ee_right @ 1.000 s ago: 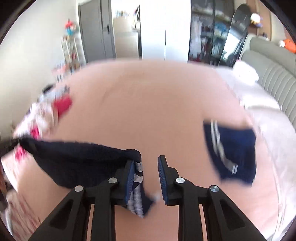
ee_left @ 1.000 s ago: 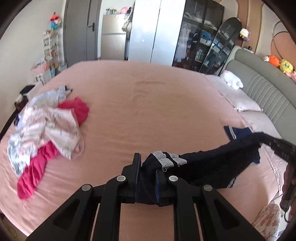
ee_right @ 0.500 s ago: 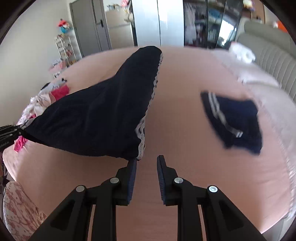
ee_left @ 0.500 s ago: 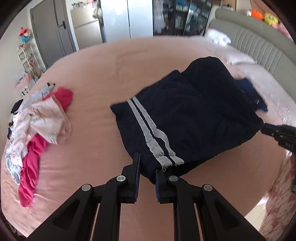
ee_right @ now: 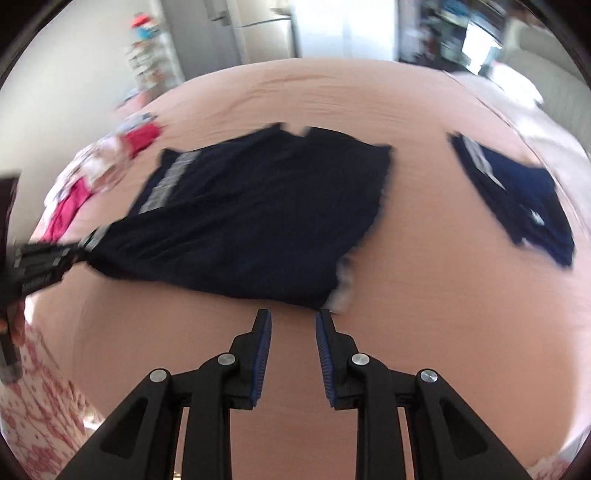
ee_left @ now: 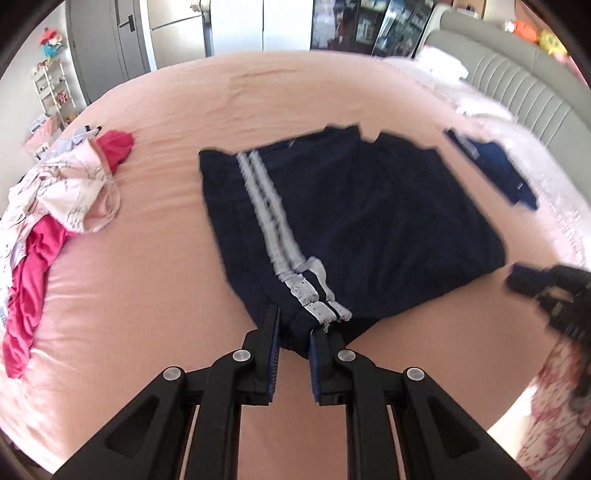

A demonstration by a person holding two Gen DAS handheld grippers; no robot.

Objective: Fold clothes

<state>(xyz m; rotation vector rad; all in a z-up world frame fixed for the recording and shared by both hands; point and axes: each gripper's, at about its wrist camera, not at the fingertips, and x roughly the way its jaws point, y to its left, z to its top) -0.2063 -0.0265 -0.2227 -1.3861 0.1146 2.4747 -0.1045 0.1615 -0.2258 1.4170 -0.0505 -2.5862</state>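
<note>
dark navy shorts with two white side stripes (ee_left: 354,221) lie spread near the middle of the pink bed sheet (ee_left: 155,295), waistband end toward the cameras, leg openings toward the far side; in the right wrist view the same shorts (ee_right: 258,221) are motion-blurred. left gripper (ee_left: 293,332) pinches the near striped corner of the shorts, cloth bunched between its narrow-set jaws, that corner drawn up a little off the sheet. right gripper (ee_right: 291,332) sits just short of the opposite near corner, jaws parted with only pink sheet between them, holding nothing; from the left wrist view it shows as a dark blurred shape at the right edge (ee_left: 546,284). a second, smaller folded navy garment with a pale stripe (ee_right: 513,199) lies well apart to the right, near the pillows. to the left, near the bed edge, a loose heap of pink-and-white printed and bright magenta clothes (ee_left: 55,206). beyond the bed: grey padded headboard (ee_left: 517,85) at right, grey door (ee_left: 107,40) and white wardrobe panels (ee_left: 284,26) at the far wall. floral red-and-white fabric (ee_right: 29,387) shows at the lower left of the right wrist view.
</note>
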